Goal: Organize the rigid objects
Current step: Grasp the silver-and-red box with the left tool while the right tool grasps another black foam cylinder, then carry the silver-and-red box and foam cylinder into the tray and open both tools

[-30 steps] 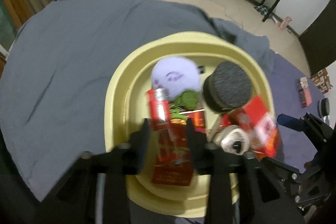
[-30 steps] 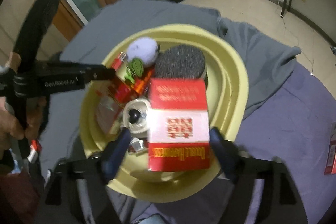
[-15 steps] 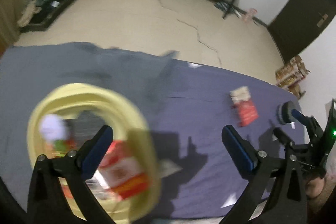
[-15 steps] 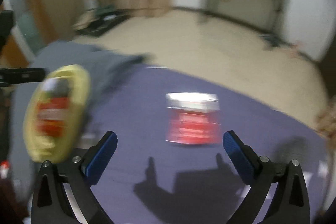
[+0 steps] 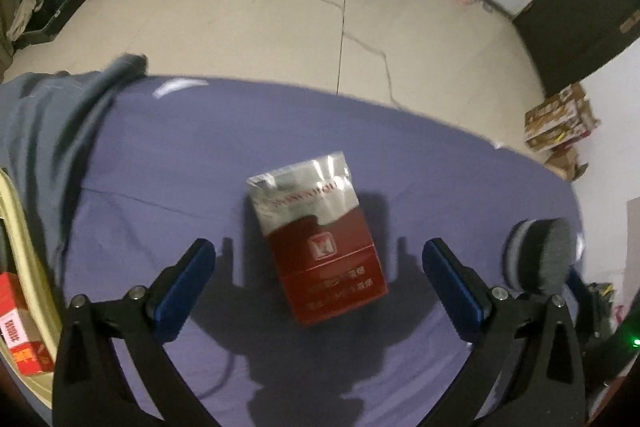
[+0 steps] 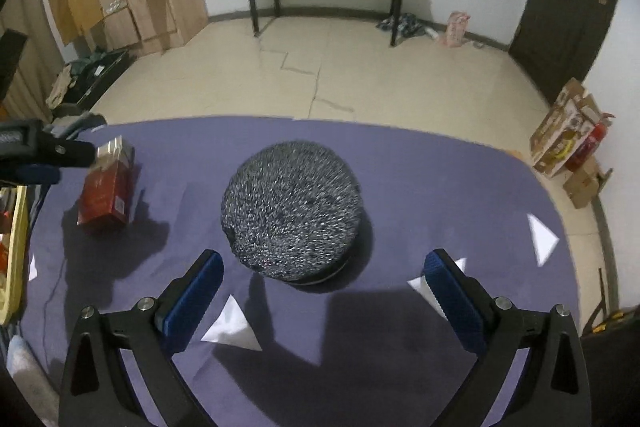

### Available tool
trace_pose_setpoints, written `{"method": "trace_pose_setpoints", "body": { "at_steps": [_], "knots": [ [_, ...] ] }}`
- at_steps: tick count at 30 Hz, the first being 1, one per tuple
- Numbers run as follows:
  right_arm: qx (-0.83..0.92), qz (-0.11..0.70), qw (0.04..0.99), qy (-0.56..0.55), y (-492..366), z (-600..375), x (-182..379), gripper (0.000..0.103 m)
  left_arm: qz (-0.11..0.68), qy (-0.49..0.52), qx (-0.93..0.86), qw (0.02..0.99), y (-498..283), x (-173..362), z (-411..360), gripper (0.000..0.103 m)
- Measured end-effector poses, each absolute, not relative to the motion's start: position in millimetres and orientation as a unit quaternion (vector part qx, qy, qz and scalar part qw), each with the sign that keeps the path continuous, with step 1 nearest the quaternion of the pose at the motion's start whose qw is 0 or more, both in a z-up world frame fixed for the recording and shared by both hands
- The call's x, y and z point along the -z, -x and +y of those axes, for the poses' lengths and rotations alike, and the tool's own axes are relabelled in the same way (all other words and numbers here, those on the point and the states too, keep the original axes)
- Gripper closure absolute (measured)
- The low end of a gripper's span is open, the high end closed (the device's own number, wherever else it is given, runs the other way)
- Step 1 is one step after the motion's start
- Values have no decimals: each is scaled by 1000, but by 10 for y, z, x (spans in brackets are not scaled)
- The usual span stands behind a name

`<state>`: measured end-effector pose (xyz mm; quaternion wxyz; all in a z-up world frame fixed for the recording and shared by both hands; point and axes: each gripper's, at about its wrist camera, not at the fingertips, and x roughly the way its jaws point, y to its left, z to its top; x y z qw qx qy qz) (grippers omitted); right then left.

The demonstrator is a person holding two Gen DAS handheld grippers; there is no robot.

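Both hand-held grippers spread wide, each hovering over its own item on the purple surface.

My left hand-held gripper (image 5: 319, 261) has its blue fingers (image 5: 182, 285) far apart with nothing between them; the red and silver cigarette pack (image 5: 318, 243) lies flat just ahead, centred in the gap. To the pack's right sits the grey speckled round case (image 5: 538, 255); to its left, the yellow basin (image 5: 24, 247) at the frame edge holds a red box (image 5: 18, 323). My right hand-held gripper (image 6: 322, 273) is equally wide and empty, with the round case (image 6: 292, 217) just beyond its tips and the pack (image 6: 106, 187) further left.
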<state>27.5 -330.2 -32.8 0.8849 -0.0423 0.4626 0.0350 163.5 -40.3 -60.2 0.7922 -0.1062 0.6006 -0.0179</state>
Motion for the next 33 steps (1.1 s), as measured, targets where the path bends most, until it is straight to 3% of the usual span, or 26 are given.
{"method": "trace_pose_setpoints", "body": {
  "at_steps": [6, 7, 8, 9, 10, 11, 18, 25, 33],
  "knots": [
    [-43, 468, 881, 57, -487, -3265, 397, 1, 599, 93, 0, 795, -1659, 851, -434, 5],
    [-42, 464, 883, 59, -503, -3243, 401, 1, 592, 93, -7, 800, -1639, 835, -418, 17],
    [-43, 462, 884, 58, -514, -3219, 402, 8, 583, 87, -9, 807, -1612, 800, -409, 38],
    [-42, 460, 885, 57, -534, -3209, 438, 15, 578, 85, 0, 812, -1599, 776, -402, 39],
    [-42, 457, 887, 54, -558, -3196, 439, 38, 575, 87, 11, 813, -1575, 752, -389, 42],
    [-41, 455, 888, 54, -579, -3182, 446, 36, 577, 93, 21, 811, -1560, 736, -341, 44],
    [-85, 431, 897, 49, -541, -2898, 287, 37, 534, 93, 48, 839, -1103, 121, 473, 45],
    [-209, 399, 891, 59, -387, -1820, -112, 39, 497, 118, -48, 859, -179, -395, 2166, 46],
    [-371, 407, 827, 115, -1, -82, -140, 39, 526, 150, -152, 823, 714, 63, 3338, 46]
  ]
}}
